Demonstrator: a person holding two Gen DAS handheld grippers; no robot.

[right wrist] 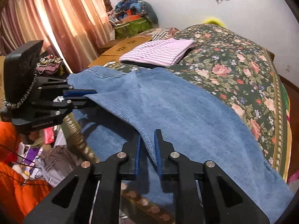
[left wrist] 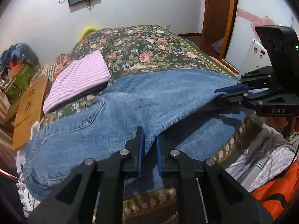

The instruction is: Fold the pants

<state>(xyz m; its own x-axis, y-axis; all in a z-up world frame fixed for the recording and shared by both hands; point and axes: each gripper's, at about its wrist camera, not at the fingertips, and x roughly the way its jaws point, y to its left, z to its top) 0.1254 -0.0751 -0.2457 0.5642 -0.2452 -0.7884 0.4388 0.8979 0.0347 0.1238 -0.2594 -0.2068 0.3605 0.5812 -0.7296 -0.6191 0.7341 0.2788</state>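
Your blue jeans (left wrist: 115,115) lie across the floral bedspread (left wrist: 145,48), heavy, limp denim that sags between holds, so both your left gripper (left wrist: 149,145) and right gripper (right wrist: 147,145) rightly have jaws clamped narrow on the near edge.

Black hand-held gripper (left wrist: 149,145), blue pads (left wrist: 141,149), silver screws

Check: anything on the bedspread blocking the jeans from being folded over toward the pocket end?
Nothing visible. Both hand-held grippers, left and right, are shut on the jeans edge. The striped folded garment lies beside the jeans farther up the floral bedspread, off the denim.
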